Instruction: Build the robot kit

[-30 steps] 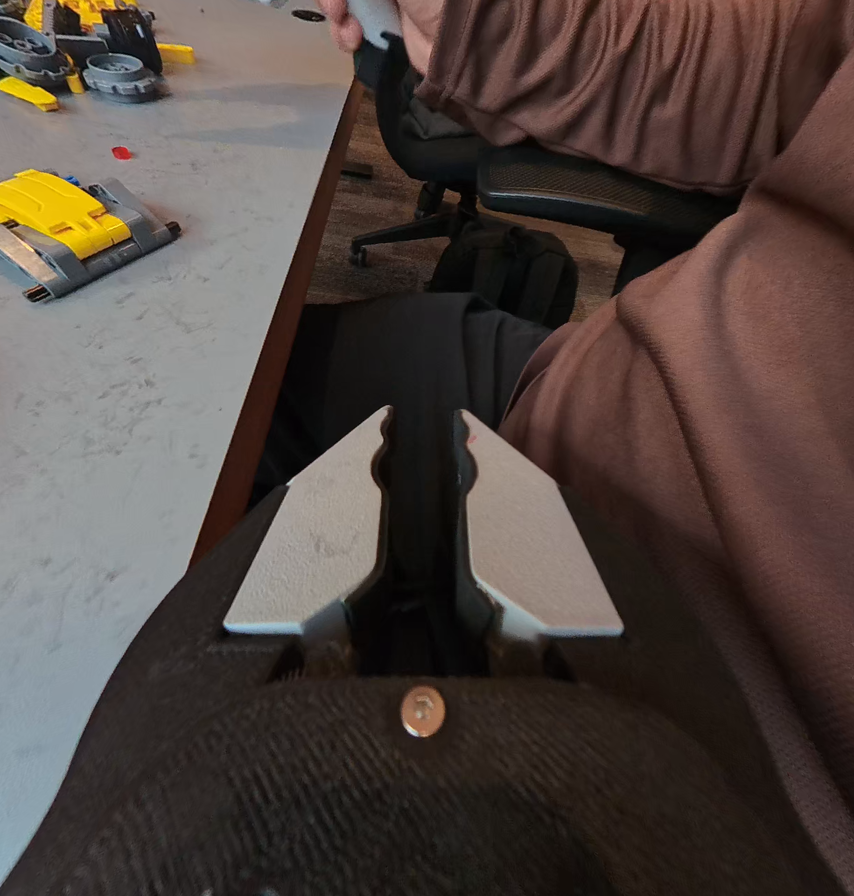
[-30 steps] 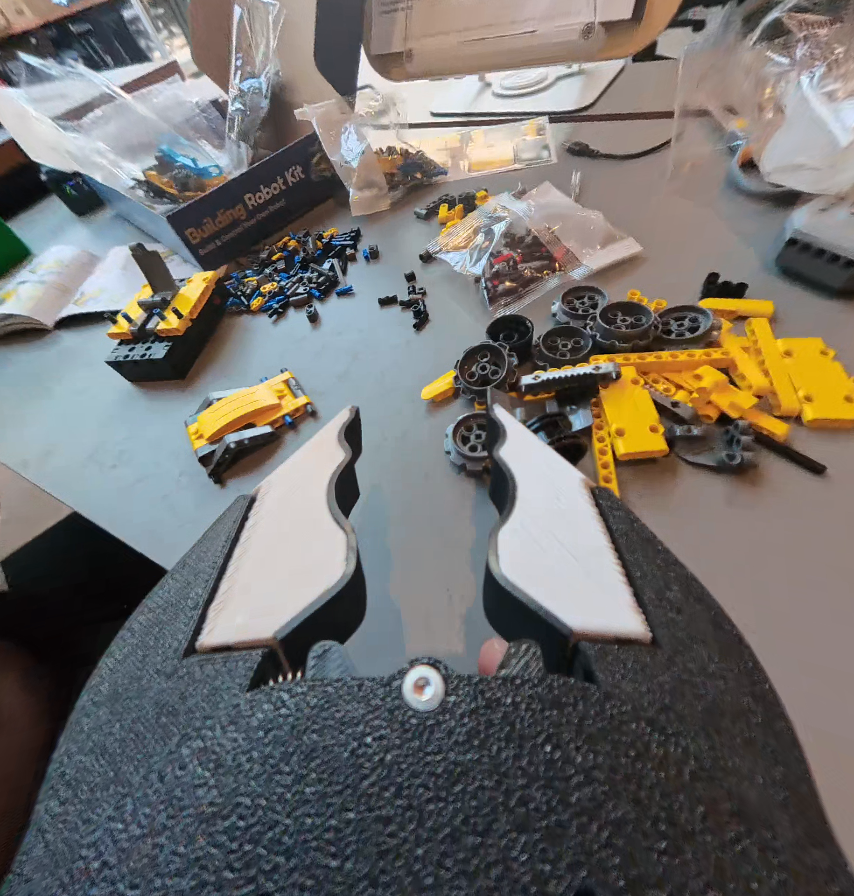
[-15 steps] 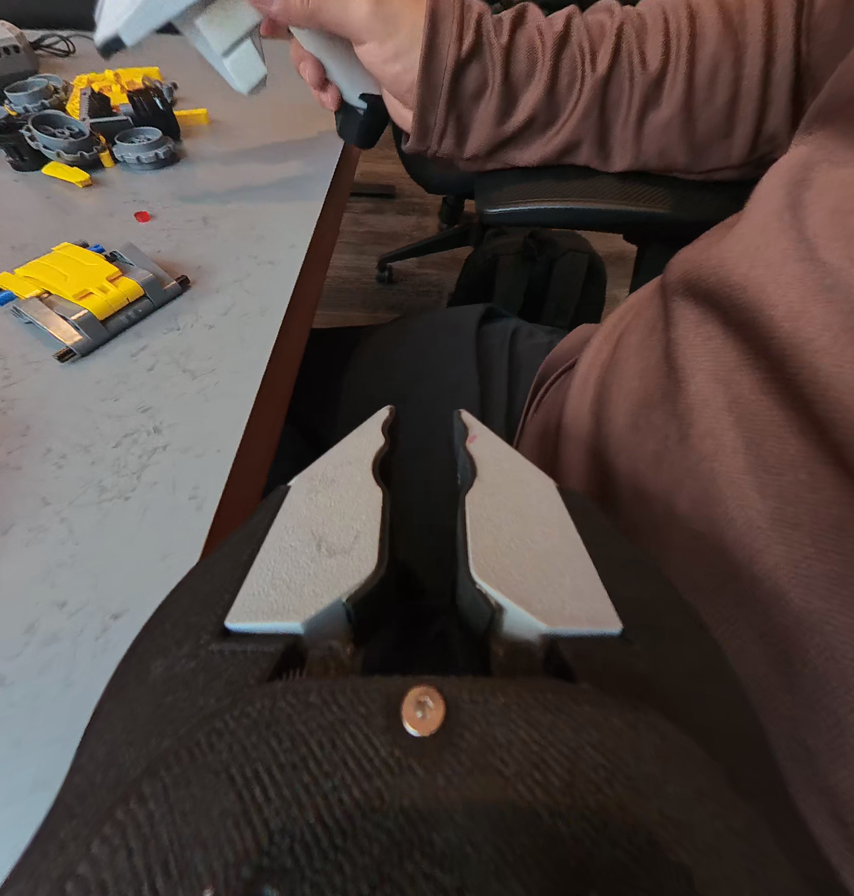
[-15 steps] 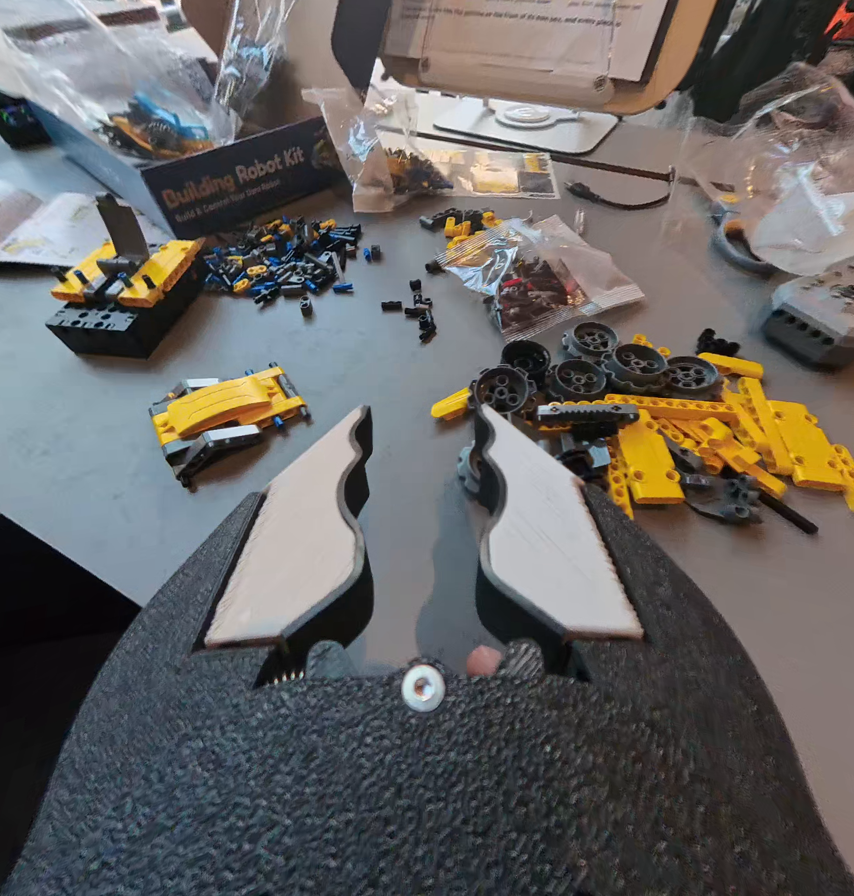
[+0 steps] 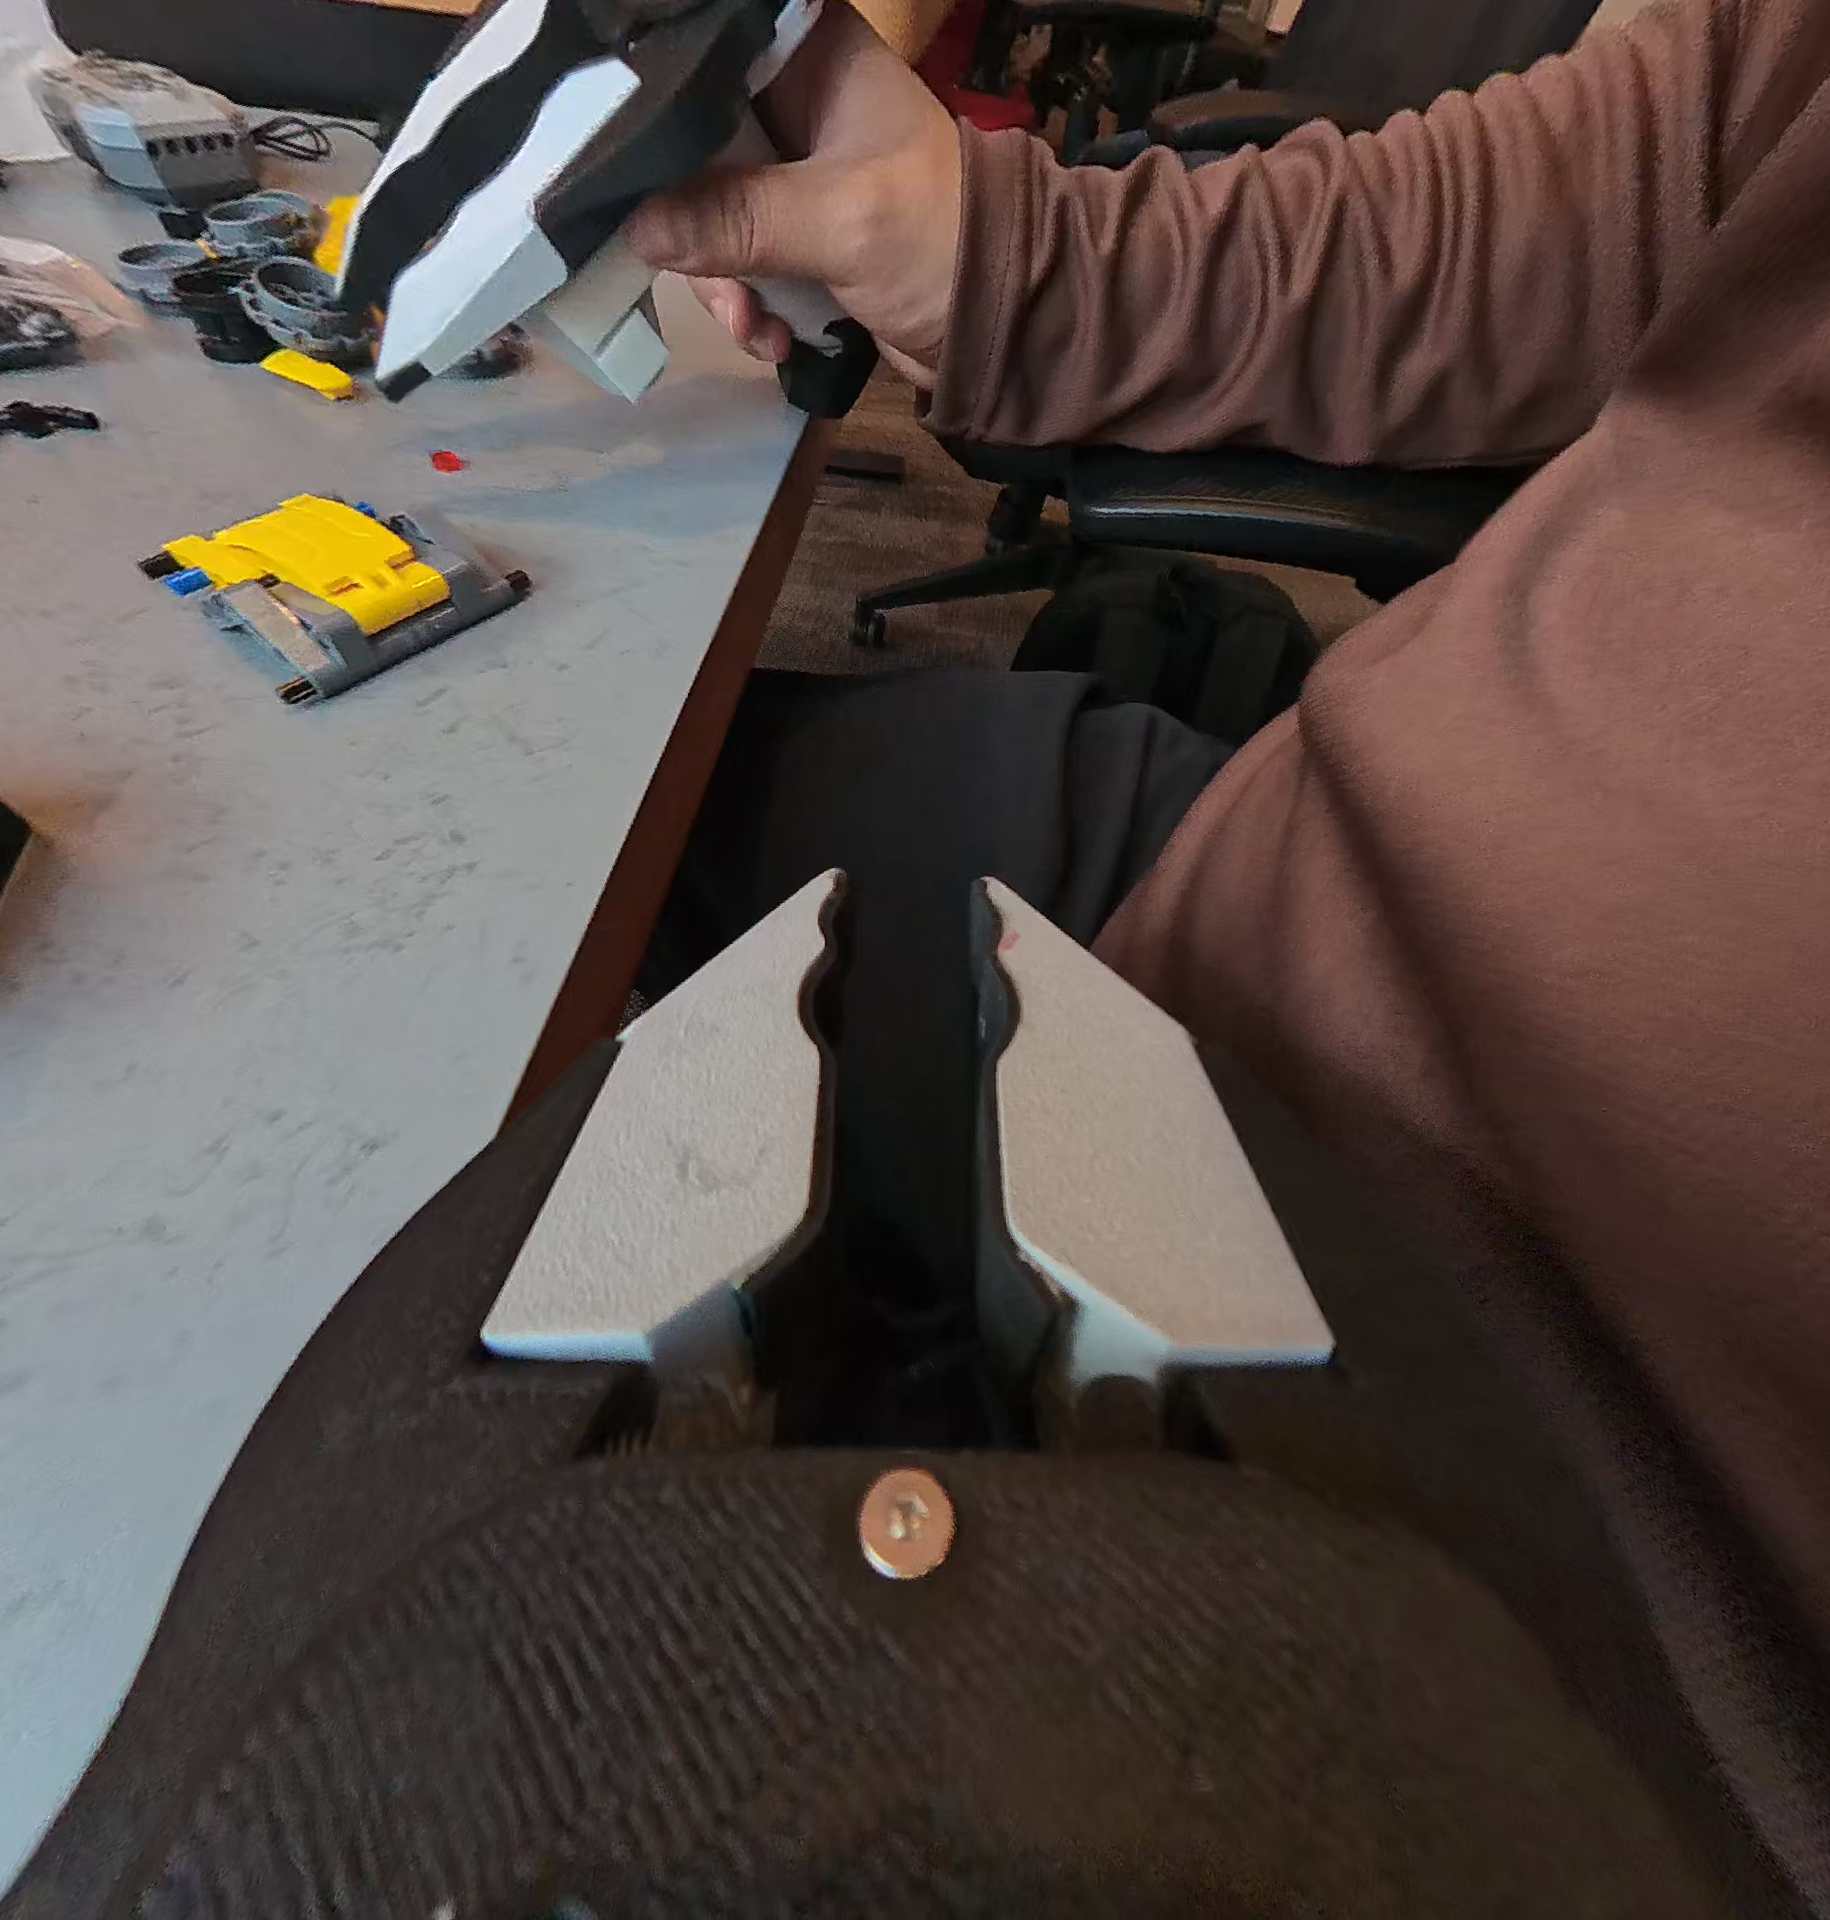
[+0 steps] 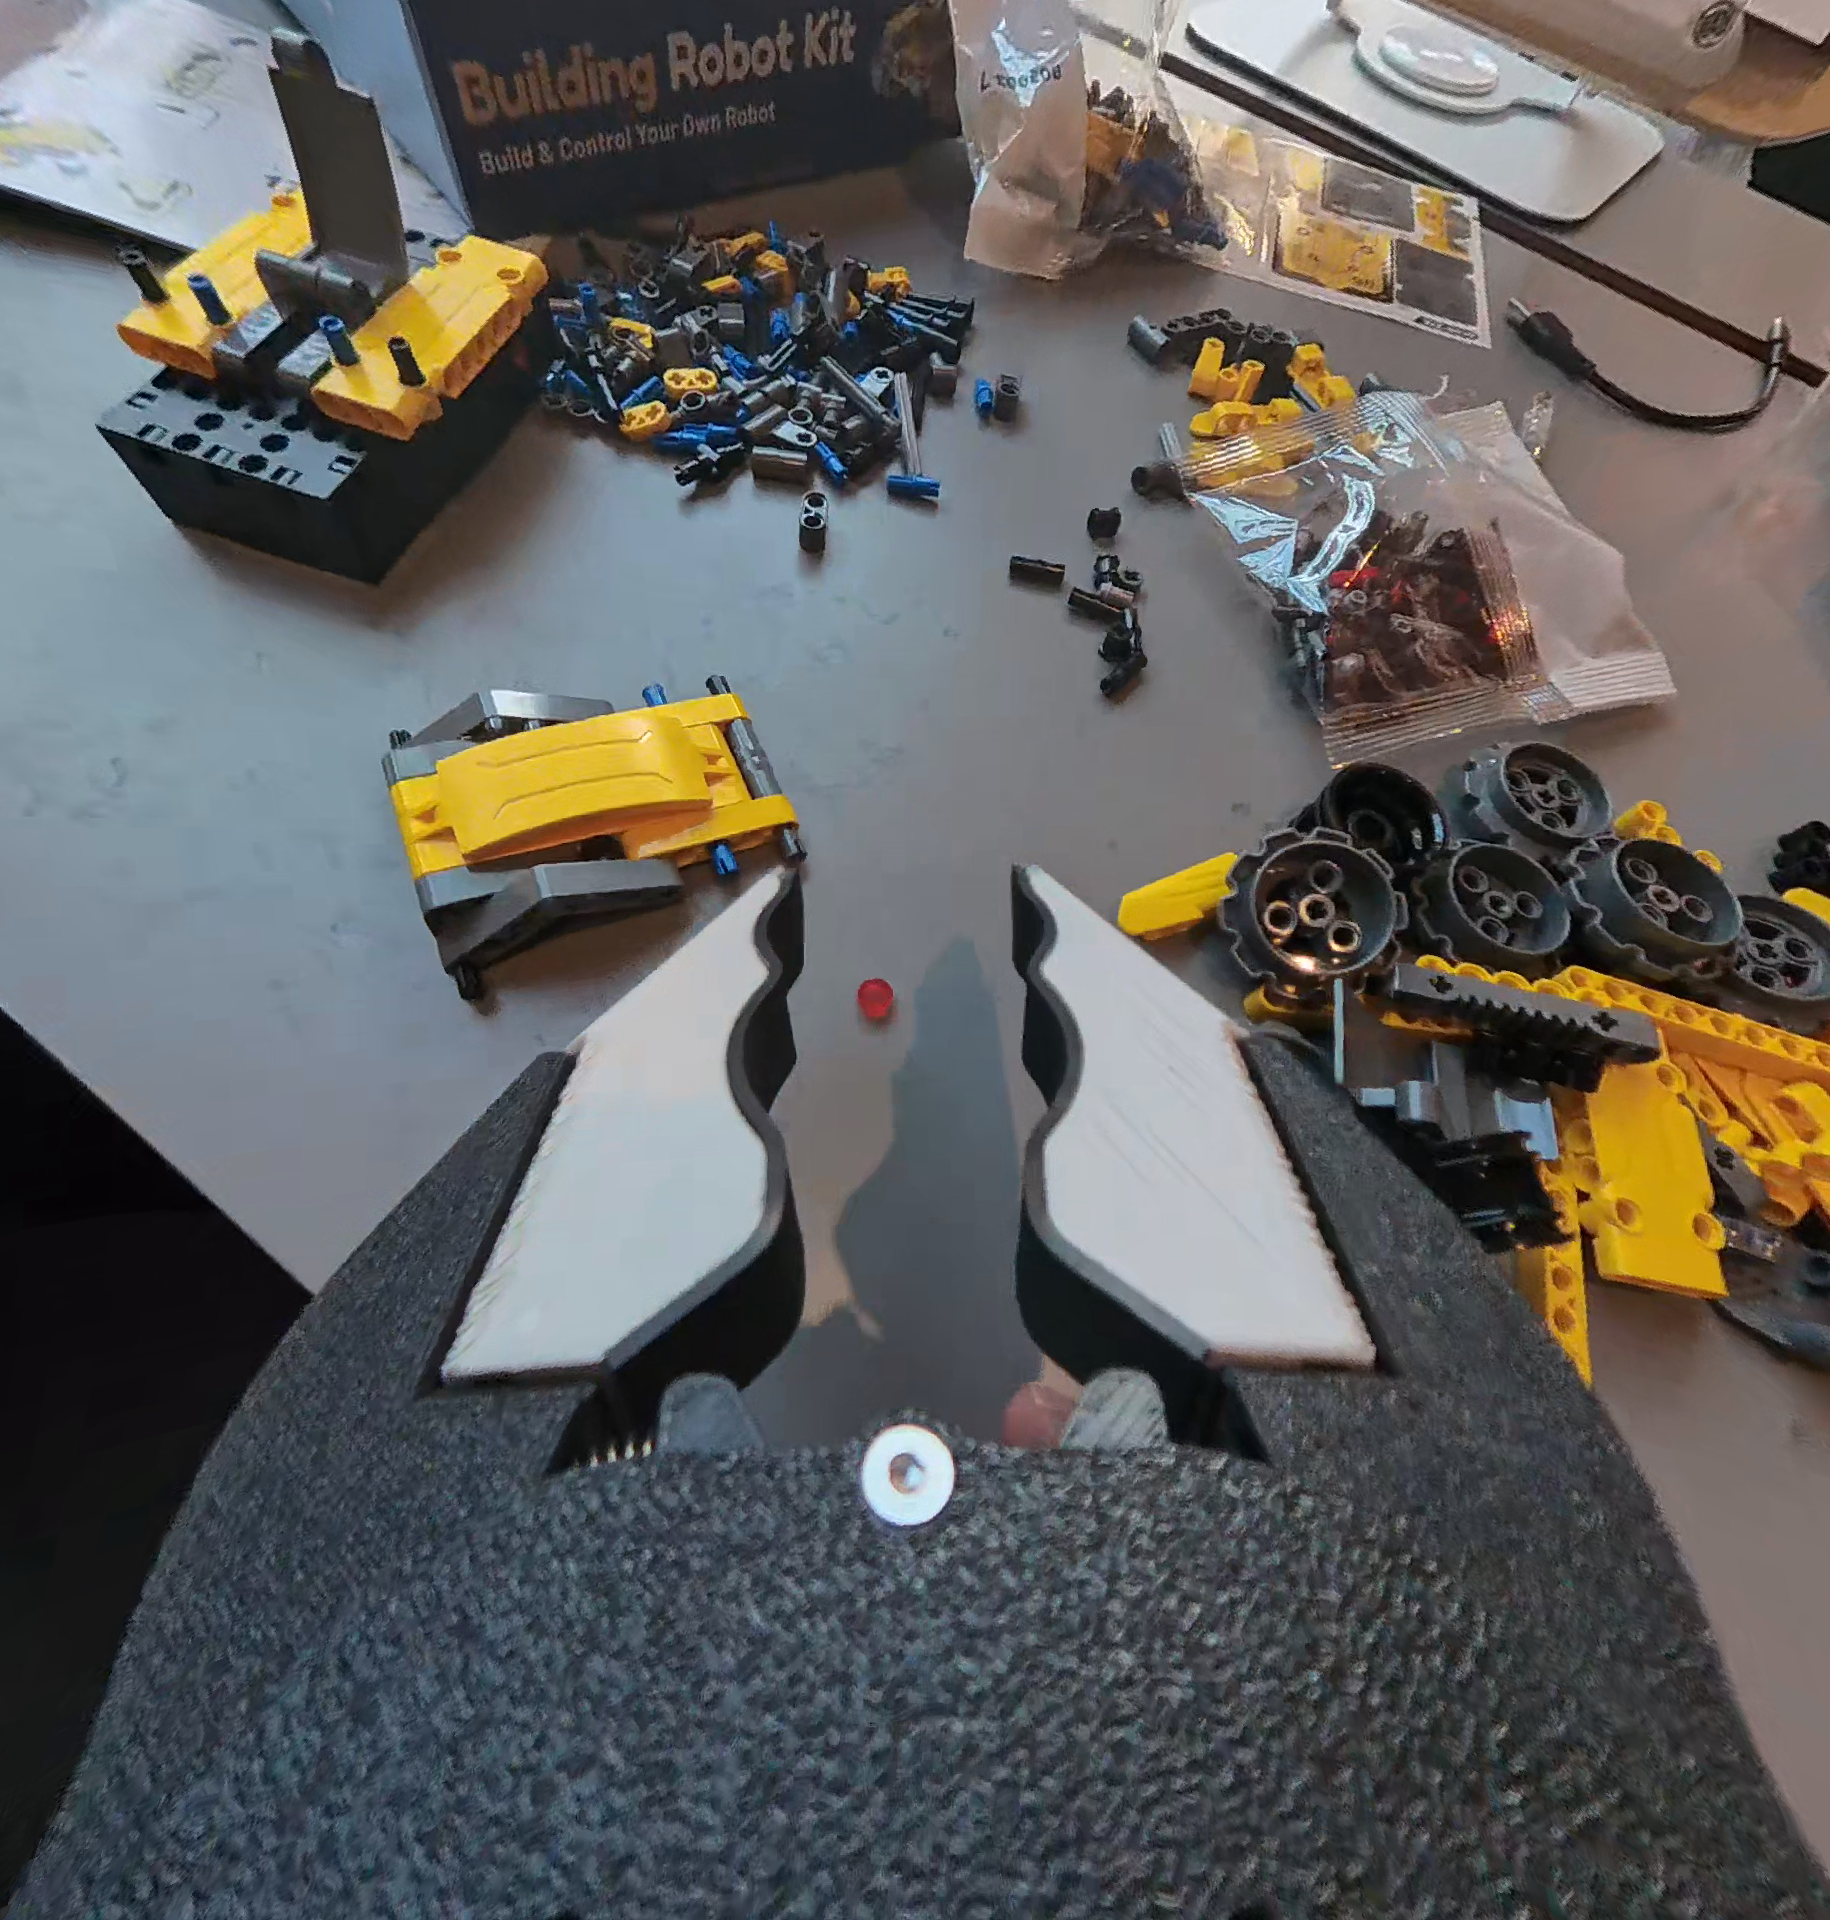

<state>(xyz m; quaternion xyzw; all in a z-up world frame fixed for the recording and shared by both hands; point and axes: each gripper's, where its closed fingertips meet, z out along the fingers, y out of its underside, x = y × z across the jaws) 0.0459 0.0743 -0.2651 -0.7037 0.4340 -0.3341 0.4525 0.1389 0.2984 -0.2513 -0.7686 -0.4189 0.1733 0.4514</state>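
My right gripper [image 6: 903, 876] is open and empty, low over the grey table [image 6: 163, 727]. A small red round piece [image 6: 875, 997] lies on the table between its fingers. A yellow and grey brick assembly [image 6: 578, 800] lies just left of its left fingertip. My left gripper [image 5: 906, 883] is open by a narrow gap and empty, off the table edge over the person's dark trousers [image 5: 921, 769]. The left wrist view also shows the right gripper [image 5: 371, 332] in a hand [image 5: 838, 208], the red piece [image 5: 443, 460] and the assembly [image 5: 339, 592].
Dark wheels [image 6: 1493, 894] and yellow beams [image 6: 1669, 1122] lie right of the right gripper. Behind are a pile of small pins [image 6: 765, 364], a black block with yellow parts [image 6: 308, 395], plastic bags [image 6: 1410, 582] and a box [image 6: 662, 94]. A brown sleeve [image 5: 1410, 935] and an office chair [image 5: 1202, 499] are beside the table edge [image 5: 682, 727]. Across from one pair of fingers to the other is roughly 25 cm.
The right gripper has moved forward and down towards the table, and the red piece now shows between its fingers. The left wrist view has swung up, showing more of the right gripper and hand.
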